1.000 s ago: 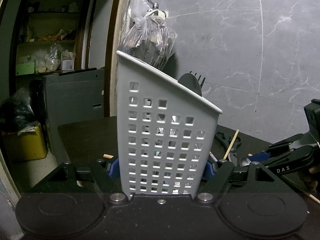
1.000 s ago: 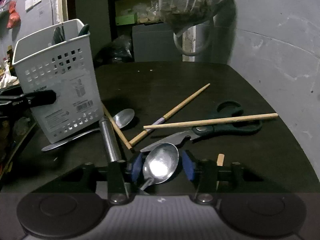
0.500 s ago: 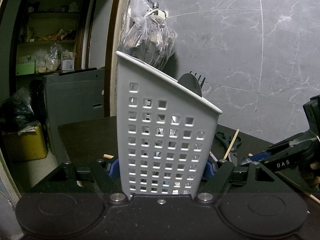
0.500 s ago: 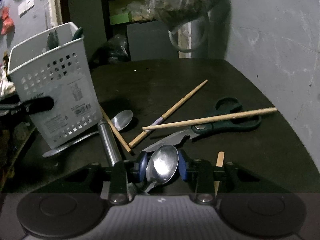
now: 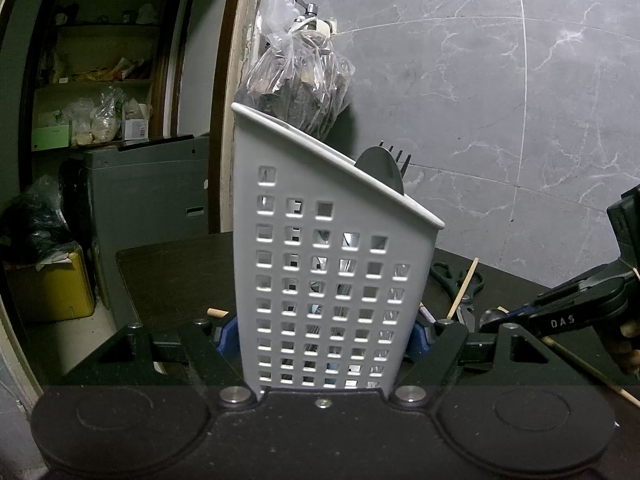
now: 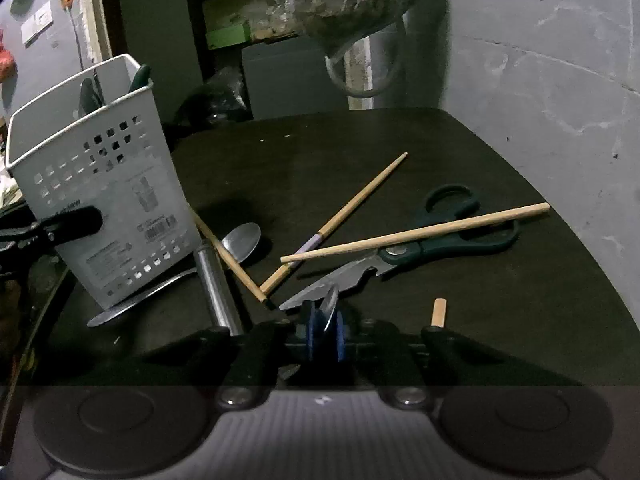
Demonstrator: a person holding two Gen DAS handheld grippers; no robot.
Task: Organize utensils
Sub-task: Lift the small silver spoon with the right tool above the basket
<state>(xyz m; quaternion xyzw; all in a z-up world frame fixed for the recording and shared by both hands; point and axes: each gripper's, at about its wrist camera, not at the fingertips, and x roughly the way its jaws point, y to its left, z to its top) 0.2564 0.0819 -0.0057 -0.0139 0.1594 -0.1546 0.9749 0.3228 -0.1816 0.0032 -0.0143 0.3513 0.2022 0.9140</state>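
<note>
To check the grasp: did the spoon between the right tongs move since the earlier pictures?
Yes. The spoon has turned from flat to edge-on between the closing right tongs, beside the unmoved scissors.

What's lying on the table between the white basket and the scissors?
In the right wrist view, between the white basket and the scissors lie a spoon, a metal handle and crossed chopsticks.

— What's my left tool (image 5: 326, 332) doing?
— Pointing a little below level, its blue pads (image 5: 416, 338) pressed against both sides of the white caddy (image 5: 320, 264).
— And my right tool (image 6: 323, 334)?
— Tilted further down, jaws closing, pads nipping a spoon (image 6: 330, 305) turned on edge between them.
</note>
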